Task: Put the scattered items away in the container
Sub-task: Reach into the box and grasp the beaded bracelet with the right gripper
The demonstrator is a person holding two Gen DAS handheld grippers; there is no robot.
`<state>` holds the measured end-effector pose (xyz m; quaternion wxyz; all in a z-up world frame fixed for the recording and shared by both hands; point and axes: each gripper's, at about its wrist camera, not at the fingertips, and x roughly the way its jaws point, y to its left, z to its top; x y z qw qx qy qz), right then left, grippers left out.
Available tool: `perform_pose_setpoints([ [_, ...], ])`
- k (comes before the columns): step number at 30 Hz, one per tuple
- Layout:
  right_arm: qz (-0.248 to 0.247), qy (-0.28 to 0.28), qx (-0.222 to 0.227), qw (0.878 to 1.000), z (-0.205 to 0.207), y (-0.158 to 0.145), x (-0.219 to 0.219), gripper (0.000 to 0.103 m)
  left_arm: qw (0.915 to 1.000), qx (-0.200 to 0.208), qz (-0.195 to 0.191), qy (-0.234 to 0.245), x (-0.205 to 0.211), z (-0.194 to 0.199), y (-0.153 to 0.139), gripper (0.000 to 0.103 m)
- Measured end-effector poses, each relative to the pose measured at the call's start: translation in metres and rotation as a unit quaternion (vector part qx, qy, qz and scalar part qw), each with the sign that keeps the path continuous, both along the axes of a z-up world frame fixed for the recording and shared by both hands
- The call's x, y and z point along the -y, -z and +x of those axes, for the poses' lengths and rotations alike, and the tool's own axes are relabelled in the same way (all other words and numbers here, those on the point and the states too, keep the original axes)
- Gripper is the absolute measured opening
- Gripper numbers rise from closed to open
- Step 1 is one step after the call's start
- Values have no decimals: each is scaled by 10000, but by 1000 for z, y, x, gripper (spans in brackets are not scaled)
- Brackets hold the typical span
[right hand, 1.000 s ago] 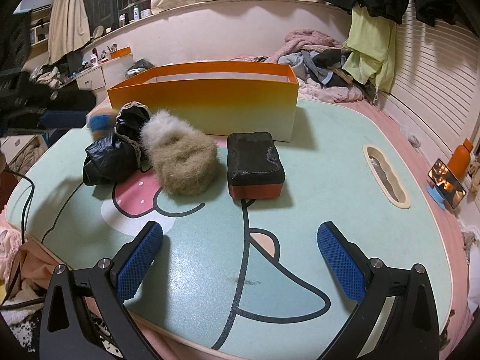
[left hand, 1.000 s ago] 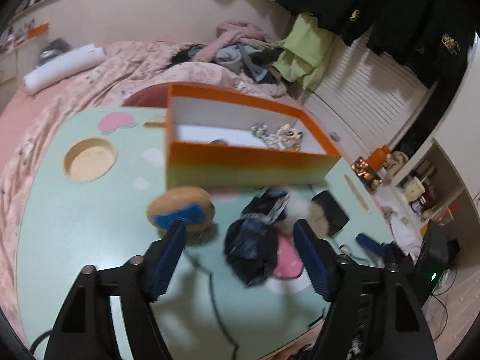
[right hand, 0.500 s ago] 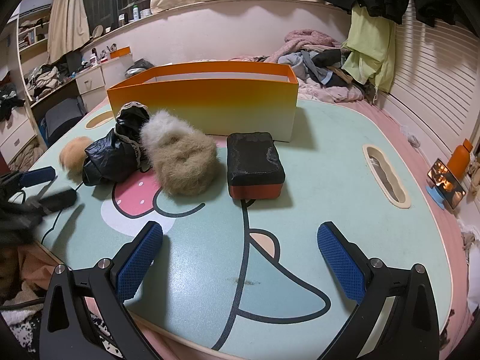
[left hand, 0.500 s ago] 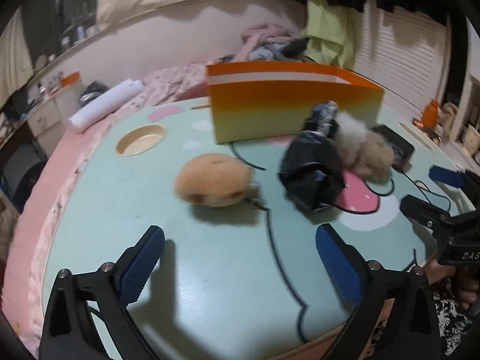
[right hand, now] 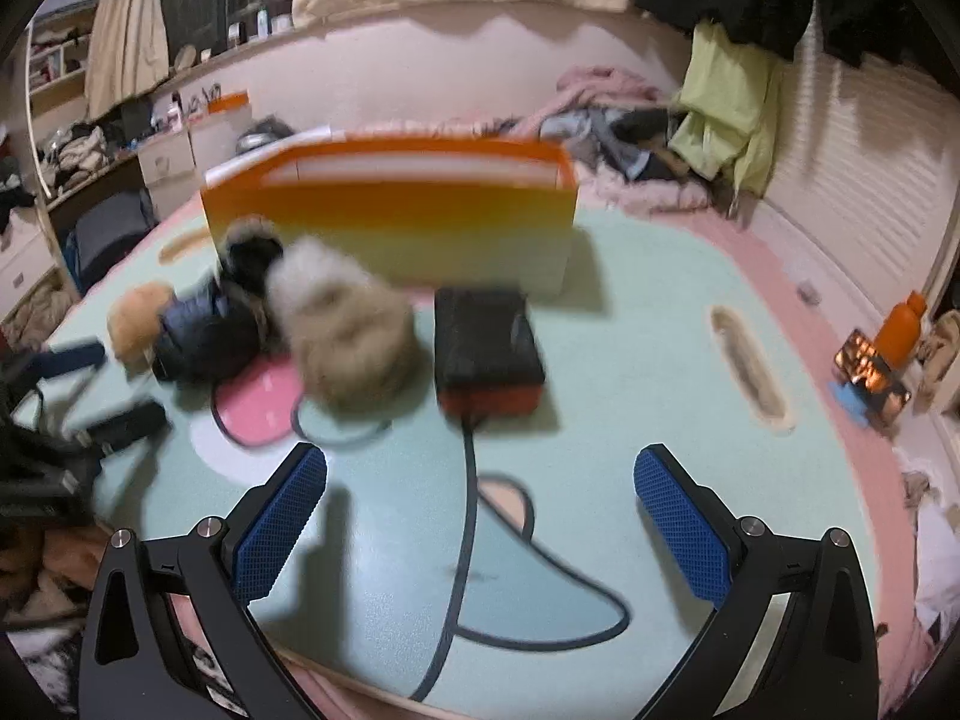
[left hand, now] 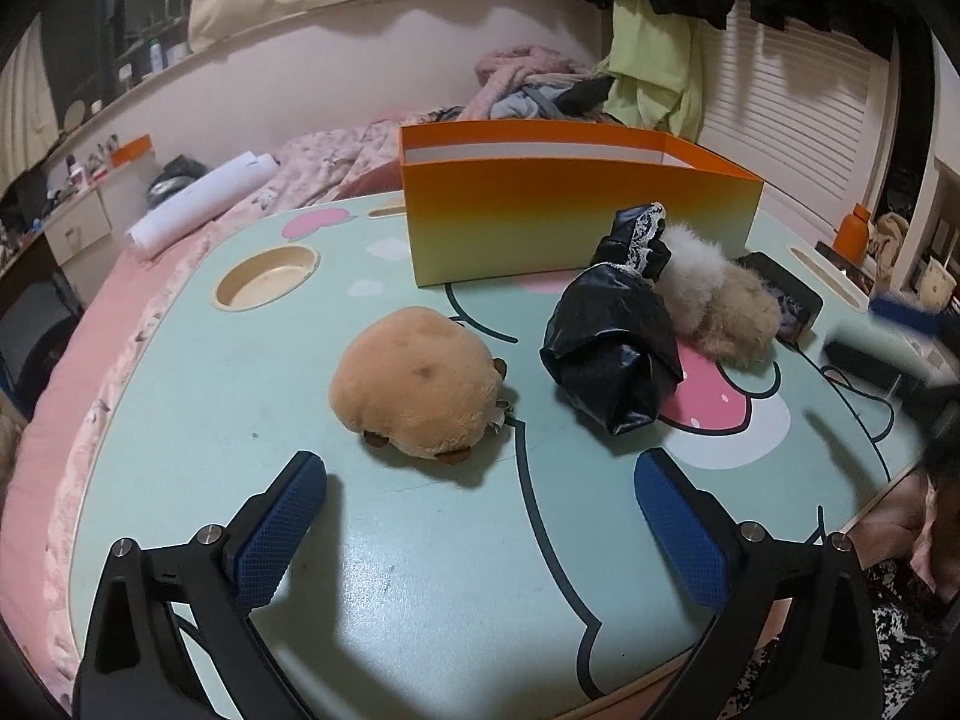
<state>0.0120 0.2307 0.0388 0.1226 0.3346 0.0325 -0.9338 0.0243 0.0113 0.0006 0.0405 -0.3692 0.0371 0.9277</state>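
An orange box (left hand: 576, 216) stands at the back of the mint table (left hand: 420, 588). In front of it lie a tan plush toy (left hand: 420, 378), a black glossy bundle with lace (left hand: 612, 342), a beige fluffy item (left hand: 720, 294) and a black case with a red base (right hand: 486, 348). My left gripper (left hand: 480, 522) is open and empty, just short of the tan plush. My right gripper (right hand: 480, 516) is open and empty, short of the black case; the box (right hand: 390, 228), fluffy item (right hand: 348, 330), bundle (right hand: 204, 330) and plush (right hand: 138, 318) show blurred there.
A round cup recess (left hand: 267, 279) sits in the table's left part and a slot (right hand: 750, 360) in its right part. A pink bed with a white roll (left hand: 198, 210) and piled clothes (left hand: 540, 84) lies behind. An orange bottle (right hand: 900, 330) stands off to the right.
My left gripper let go of the tan plush, opened wide and drew back low over the table. My right gripper has risen and moved forward a little; its view is blurred.
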Motion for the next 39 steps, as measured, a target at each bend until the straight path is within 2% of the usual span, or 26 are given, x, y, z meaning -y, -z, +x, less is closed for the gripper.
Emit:
perform_pose_setpoints([
  [5, -60, -340, -529, 9980, -21, -65, 10, 99, 10000, 0, 0, 2, 0, 0, 0, 103],
  [7, -138, -603, -437, 9971, -47, -89, 20, 74, 10000, 0, 1, 2, 0, 0, 0, 103],
  [8, -159, -712, -271, 9970, -63, -96, 26, 71, 10000, 0, 1, 2, 0, 0, 0, 103],
  [10, -51, -852, 180, 9962, -103, -103, 40, 55, 10000, 0, 1, 3, 0, 0, 0, 103],
  [12, 155, -856, 547, 9947, -136, -101, 52, 52, 10000, -4, 3, 5, 0, 0, 0, 103],
  [15, 229, -834, 1241, 9885, -184, -82, 61, 41, 10000, -15, 6, 16, 0, 1, -1, 103],
  [17, 159, -724, 1731, 9821, -210, -64, 63, 41, 10000, -31, 15, 27, 0, 1, -2, 103],
  [19, 241, -560, 1984, 9782, -227, -49, 64, 41, 10000, -48, 24, 43, 0, 1, -2, 103],
  [22, 499, -471, 2171, 9737, -238, -34, 70, 41, 10000, -64, 37, 60, 1, 1, -2, 103],
  [26, 1174, -215, 2261, 9668, -250, -20, 77, 41, 9999, -76, 43, 68, 1, 1, -2, 103],
  [30, 1338, -234, 2628, 9553, -262, 0, 83, 41, 9999, -73, 45, 69, 1, 1, -2, 103],
  [32, 1224, -281, 2614, 9570, -262, 0, 84, 37, 9999, -78, 52, 68, 1, 2, -2, 103],
  [33, 1021, -339, 2712, 9565, -262, 0, 82, 25, 9999, -78, 54, 70, 1, 2, -3, 103],
  [35, 731, -423, 2856, 9546, -262, -2, 79, 23, 9999, -81, 52, 68, 1, 2, -3, 103],
  [39, 651, -479, 2722, 9588, -250, -6, 75, 21, 9999, -82, 56, 68, 1, 2, -3, 103],
])
